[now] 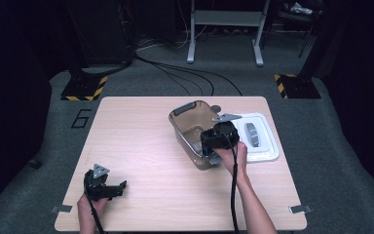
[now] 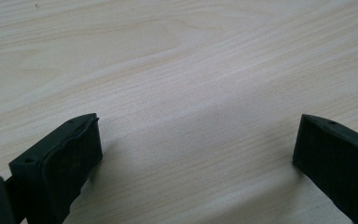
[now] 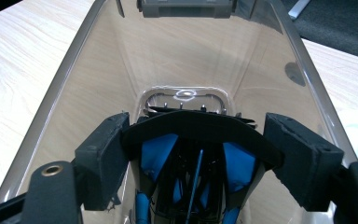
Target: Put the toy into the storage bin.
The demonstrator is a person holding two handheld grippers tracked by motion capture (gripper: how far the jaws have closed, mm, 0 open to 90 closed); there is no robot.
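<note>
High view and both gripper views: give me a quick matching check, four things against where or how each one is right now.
Things:
1. left gripper
2. right gripper
3. white lid
4. black and blue item

States:
A. lying flat on the table, right of the clear container
B. between the jaws, inside the clear container
C. jaws wide apart over bare wood
D. lowered into the clear container

Pairs: 1-C, 2-D, 3-A, 4-B
</note>
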